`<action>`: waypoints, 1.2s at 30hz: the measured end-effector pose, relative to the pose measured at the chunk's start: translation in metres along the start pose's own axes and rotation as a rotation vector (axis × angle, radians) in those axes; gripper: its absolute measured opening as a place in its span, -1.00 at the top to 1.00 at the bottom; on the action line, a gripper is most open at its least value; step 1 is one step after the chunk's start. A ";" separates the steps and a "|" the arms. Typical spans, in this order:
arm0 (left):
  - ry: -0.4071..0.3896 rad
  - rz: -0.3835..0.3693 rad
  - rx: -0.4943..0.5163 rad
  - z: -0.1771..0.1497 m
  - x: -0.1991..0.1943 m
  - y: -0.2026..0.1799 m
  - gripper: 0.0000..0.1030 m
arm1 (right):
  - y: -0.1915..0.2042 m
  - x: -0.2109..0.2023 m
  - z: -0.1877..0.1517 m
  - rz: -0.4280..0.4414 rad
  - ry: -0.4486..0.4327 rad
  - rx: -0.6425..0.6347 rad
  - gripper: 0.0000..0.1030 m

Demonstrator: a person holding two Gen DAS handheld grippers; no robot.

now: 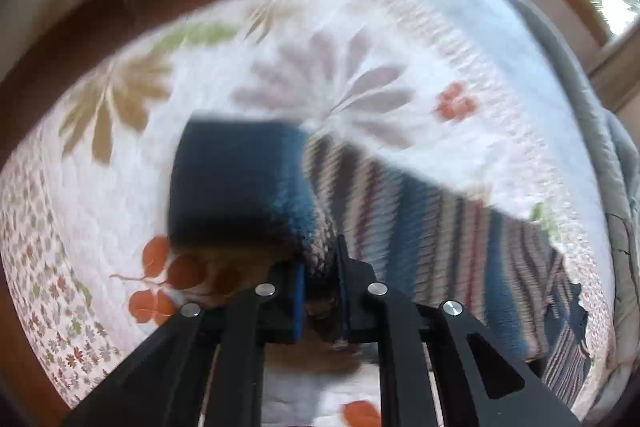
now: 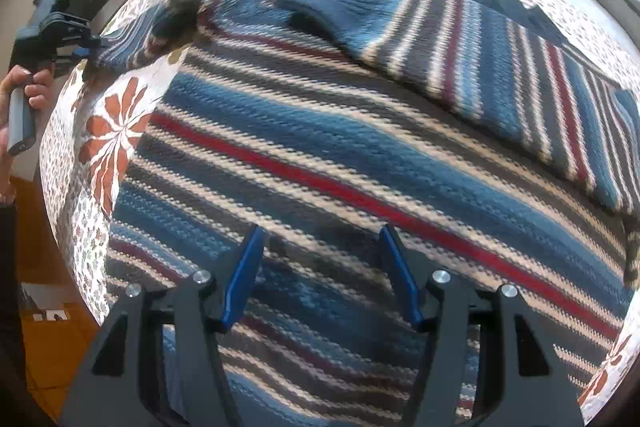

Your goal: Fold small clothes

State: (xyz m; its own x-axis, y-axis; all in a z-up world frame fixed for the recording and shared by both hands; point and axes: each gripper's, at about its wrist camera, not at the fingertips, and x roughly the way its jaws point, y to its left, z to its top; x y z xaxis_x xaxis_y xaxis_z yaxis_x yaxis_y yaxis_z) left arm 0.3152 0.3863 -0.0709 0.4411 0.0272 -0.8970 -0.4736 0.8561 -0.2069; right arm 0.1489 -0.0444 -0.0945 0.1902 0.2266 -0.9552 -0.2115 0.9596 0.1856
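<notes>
Now we keep the left gripper (image 1: 322, 267) clamped on the striped sweater's (image 2: 320, 155) sleeve cuff (image 1: 240, 183) toward twelve o'clock, carrying it across slowly, while the right gripper (image 2: 320, 239) hangs apart above the body.

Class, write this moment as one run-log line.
left gripper: shut on sleeve cuff | right gripper: open above striped sweater | surface: floral bedspread | fold: unfinished

Black tool (image 2: 320, 275) frames, blue pads (image 2: 242, 279), silver screws (image 2: 441, 275).

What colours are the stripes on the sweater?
Blue, grey, cream and red stripes on the sweater; clearest in the right wrist view.
</notes>
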 end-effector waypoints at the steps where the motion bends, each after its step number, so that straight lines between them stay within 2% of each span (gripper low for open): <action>1: -0.029 -0.006 0.025 -0.002 -0.007 -0.009 0.75 | -0.005 -0.002 -0.002 -0.001 -0.005 0.007 -0.20; 4: -0.132 -0.068 0.156 -0.016 -0.039 -0.062 0.76 | -0.022 -0.010 -0.007 -0.011 -0.019 0.021 -0.23; 8: -0.236 -0.152 0.394 -0.062 -0.085 -0.145 0.76 | -0.045 -0.020 -0.012 -0.027 -0.034 0.051 -0.23; 11: -0.253 -0.211 0.524 -0.100 -0.102 -0.200 0.75 | -0.064 -0.027 -0.016 -0.034 -0.049 0.081 -0.23; 16: -0.243 -0.260 0.660 -0.157 -0.109 -0.273 0.75 | -0.095 -0.039 -0.028 -0.051 -0.069 0.126 -0.23; 19: -0.201 -0.302 0.692 -0.182 -0.103 -0.308 0.75 | -0.116 -0.045 -0.038 -0.062 -0.076 0.160 -0.23; 25: -0.116 -0.332 0.730 -0.224 -0.079 -0.346 0.75 | -0.138 -0.050 -0.049 -0.072 -0.087 0.196 -0.23; 29: -0.012 -0.332 0.755 -0.250 -0.056 -0.365 0.71 | -0.152 -0.050 -0.053 -0.074 -0.087 0.218 -0.23; 31: 0.039 -0.330 0.762 -0.260 -0.046 -0.369 0.61 | -0.157 -0.049 -0.054 -0.075 -0.085 0.226 -0.23; 33: 0.068 -0.317 0.782 -0.270 -0.039 -0.371 0.27 | -0.163 -0.047 -0.055 -0.074 -0.083 0.235 -0.23; 36: 0.079 -0.317 0.828 -0.282 -0.037 -0.375 -0.10 | -0.168 -0.043 -0.057 -0.072 -0.075 0.252 -0.23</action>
State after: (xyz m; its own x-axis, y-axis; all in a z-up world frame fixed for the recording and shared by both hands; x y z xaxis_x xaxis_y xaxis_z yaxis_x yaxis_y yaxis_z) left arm 0.2614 -0.0812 -0.0699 0.3895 -0.2837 -0.8763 0.3784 0.9167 -0.1285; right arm 0.1212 -0.2245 -0.0975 0.2686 0.1587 -0.9501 0.0491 0.9828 0.1781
